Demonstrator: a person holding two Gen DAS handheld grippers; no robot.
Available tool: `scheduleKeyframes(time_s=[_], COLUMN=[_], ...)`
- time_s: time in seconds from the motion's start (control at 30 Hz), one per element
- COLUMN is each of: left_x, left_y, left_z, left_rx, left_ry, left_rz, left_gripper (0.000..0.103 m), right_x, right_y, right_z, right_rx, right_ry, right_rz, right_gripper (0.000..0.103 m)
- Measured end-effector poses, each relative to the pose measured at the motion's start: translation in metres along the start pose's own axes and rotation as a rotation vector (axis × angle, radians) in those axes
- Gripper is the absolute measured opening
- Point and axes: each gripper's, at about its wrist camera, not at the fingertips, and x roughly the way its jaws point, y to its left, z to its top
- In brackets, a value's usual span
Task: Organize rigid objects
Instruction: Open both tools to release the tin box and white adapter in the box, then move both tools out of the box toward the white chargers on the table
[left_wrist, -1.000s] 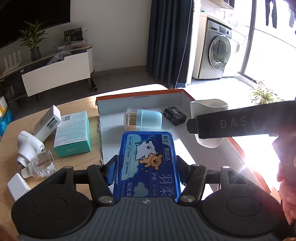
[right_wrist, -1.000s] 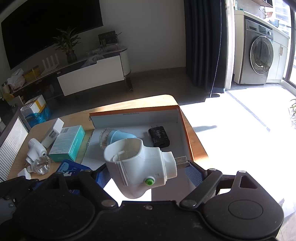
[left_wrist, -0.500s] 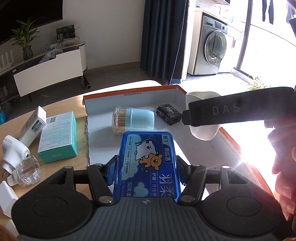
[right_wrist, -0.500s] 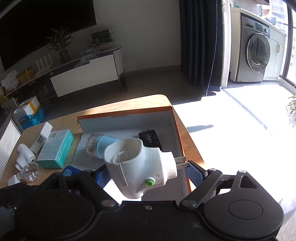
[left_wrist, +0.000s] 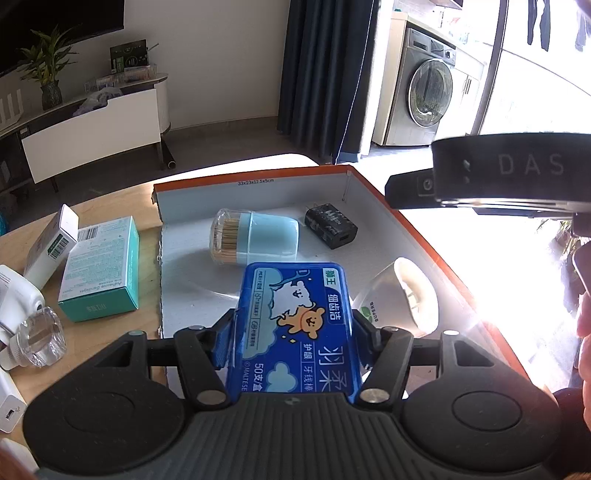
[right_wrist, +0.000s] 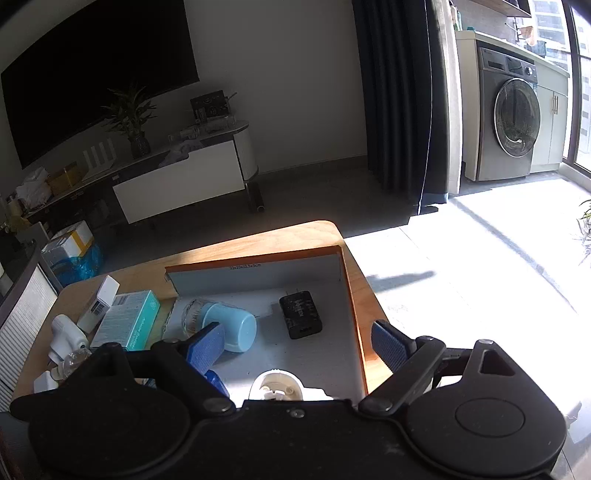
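Your worktop (left_wrist: 110, 343) carries the open orange box (left_wrist: 373, 192), already holding the toothpick jar (left_wrist: 255, 236), the black charger (left_wrist: 330, 225) and the white plug (left_wrist: 410, 299). Your right claw (right_wrist: 299, 343) stands empty, jaws apart, above that plug. Your left claw (left_wrist: 291, 332) clamps the blue floss case (left_wrist: 295, 325) over the box's near end. Release it high and it could skid into the jar or land tilted on the plug; lower it first.
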Motion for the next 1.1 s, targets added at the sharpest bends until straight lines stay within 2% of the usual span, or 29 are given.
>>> scheduleKeyframes(time_s=[0.07, 0.17, 0.27, 0.6, 0.77, 1.1], left_x=[-0.001, -0.003, -0.01, -0.038, -0.053, -0.077], left_y=[0.0, 0.0, 0.0, 0.022, 0.039, 0.068], left_z=[0.001, 0.002, 0.002, 0.003, -0.002, -0.018], left_rx=[-0.013, -0.016, -0.021, -0.077, -0.106, -0.164], left_ry=[-0.003, -0.007, -0.02, -0.033, -0.04, -0.05], left_rz=[-0.017, -0.03, -0.022, 0.112, 0.165, 0.223], left_gripper=[0.064, 0.081, 0.084, 0.101, 0.102, 0.102], right_x=[-0.005, -0.012, -0.017, -0.026, -0.027, -0.027], right_y=[-0.003, -0.004, 0.001, 0.024, 0.036, 0.065], right_z=[0.001, 0.001, 0.0, -0.007, -0.012, -0.025], right_rx=[0.017, 0.028, 0.02, -0.017, -0.032, -0.086], right_ry=[-0.012, -0.021, -0.027, -0.018, -0.002, 0.038], right_rz=[-0.002, 0.003, 0.013, 0.042, 0.046, 0.102], right_gripper=[0.102, 0.102, 0.102, 0.102, 0.102, 0.102])
